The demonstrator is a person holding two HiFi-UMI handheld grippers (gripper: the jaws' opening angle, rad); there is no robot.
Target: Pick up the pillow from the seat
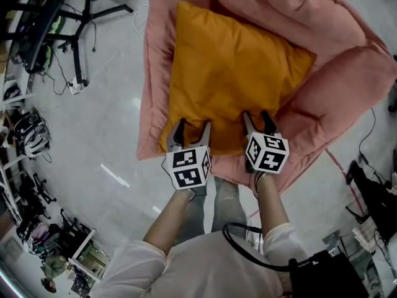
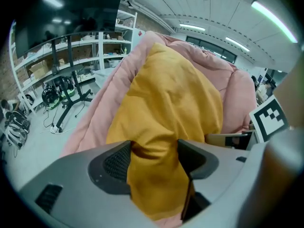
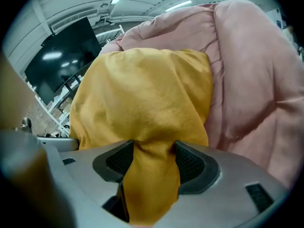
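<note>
An orange pillow (image 1: 229, 73) lies flat on a pink padded seat (image 1: 353, 73). Both grippers sit at its near edge. My left gripper (image 1: 191, 128) has its jaws spread wide over the pillow's near left corner. My right gripper (image 1: 257, 118) stands the same way, a little to the right on that edge. In the left gripper view a fold of the pillow (image 2: 161, 99) fills the gap of the left gripper (image 2: 154, 158), reaching both pads without being squeezed flat. The right gripper view shows the pillow (image 3: 142, 94) bunched loosely between the jaws of the right gripper (image 3: 152, 158). Both are open.
The pink seat (image 3: 256, 80) rises behind and on both sides of the pillow. On the grey floor to the left stands a black wheeled stand (image 1: 74, 36) with cables. A black bag (image 1: 378, 197) lies at the right, and shelving (image 2: 71, 56) lines the far wall.
</note>
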